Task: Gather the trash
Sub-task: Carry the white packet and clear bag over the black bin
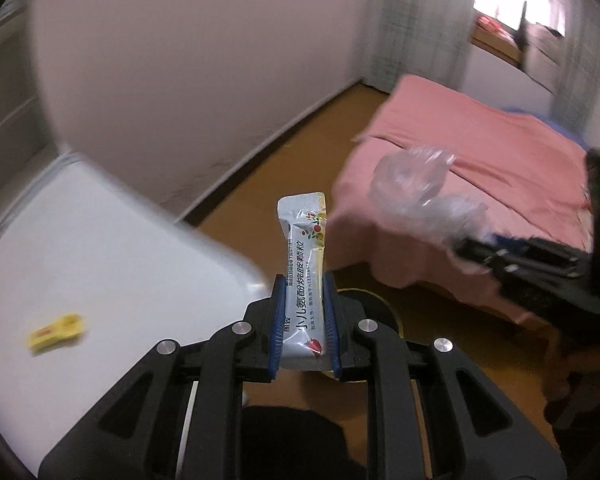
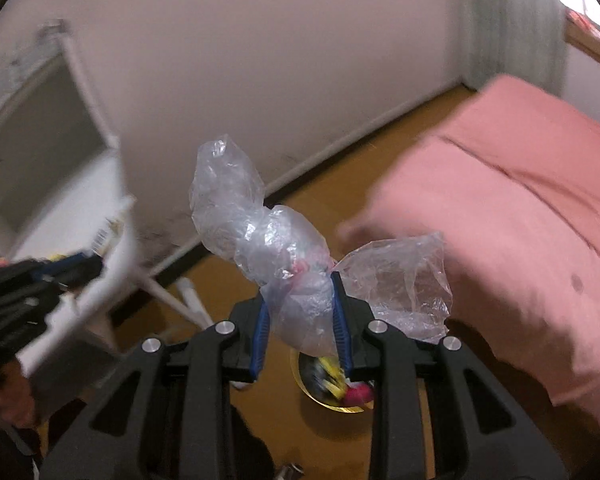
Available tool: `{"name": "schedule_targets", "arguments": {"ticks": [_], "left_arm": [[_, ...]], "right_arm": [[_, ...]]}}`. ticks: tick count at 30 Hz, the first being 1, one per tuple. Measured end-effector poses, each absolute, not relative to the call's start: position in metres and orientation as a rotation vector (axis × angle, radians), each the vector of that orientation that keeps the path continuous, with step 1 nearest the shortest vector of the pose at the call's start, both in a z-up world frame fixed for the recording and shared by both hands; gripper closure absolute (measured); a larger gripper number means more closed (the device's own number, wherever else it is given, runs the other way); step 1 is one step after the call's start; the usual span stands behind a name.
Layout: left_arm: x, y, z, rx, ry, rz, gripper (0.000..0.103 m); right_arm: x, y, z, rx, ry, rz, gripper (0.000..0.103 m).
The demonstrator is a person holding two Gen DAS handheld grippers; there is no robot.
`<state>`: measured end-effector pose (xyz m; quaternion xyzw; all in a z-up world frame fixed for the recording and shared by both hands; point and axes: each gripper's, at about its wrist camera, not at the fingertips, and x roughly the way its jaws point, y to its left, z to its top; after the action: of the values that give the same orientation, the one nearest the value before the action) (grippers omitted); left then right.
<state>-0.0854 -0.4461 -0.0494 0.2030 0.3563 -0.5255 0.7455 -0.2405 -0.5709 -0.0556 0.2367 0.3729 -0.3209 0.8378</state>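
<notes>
My left gripper [image 1: 303, 280] is shut on a white medicine sachet [image 1: 305, 276] with Chinese print, held upright beyond the white table's edge. My right gripper [image 2: 299, 288] is shut on a crumpled clear plastic bag [image 2: 268, 240]; the bag also shows in the left wrist view [image 1: 416, 190], at the tip of the right gripper [image 1: 460, 248]. A gold-rimmed bin [image 2: 328, 384] with colourful wrappers inside sits on the floor below my right gripper; its rim shows behind the left fingers [image 1: 380, 304]. A yellow wrapper [image 1: 56, 330] lies on the table [image 1: 100, 248].
A bed with a pink cover [image 1: 480, 184] fills the right side, also in the right wrist view [image 2: 520, 208]. A white wall [image 1: 204, 68] runs behind, with brown floor [image 1: 284, 184] between it and the bed. The table's white legs [image 2: 172, 300] stand by the wall.
</notes>
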Motion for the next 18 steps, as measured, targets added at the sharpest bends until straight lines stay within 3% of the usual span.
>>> {"name": "schedule_targets", "arguments": {"ticks": [9,18], "left_arm": [[-0.112,-0.505,-0.116,0.565,0.862,-1.246,0.086],[-0.124,-0.54,-0.154,0.623,0.937,-1.224,0.086]], "right_arm": [[-0.268,-0.608,-0.156,0.66,0.998,-0.784,0.075],[-0.275,-0.625,-0.212,0.772,1.095,-0.751,0.075]]}}
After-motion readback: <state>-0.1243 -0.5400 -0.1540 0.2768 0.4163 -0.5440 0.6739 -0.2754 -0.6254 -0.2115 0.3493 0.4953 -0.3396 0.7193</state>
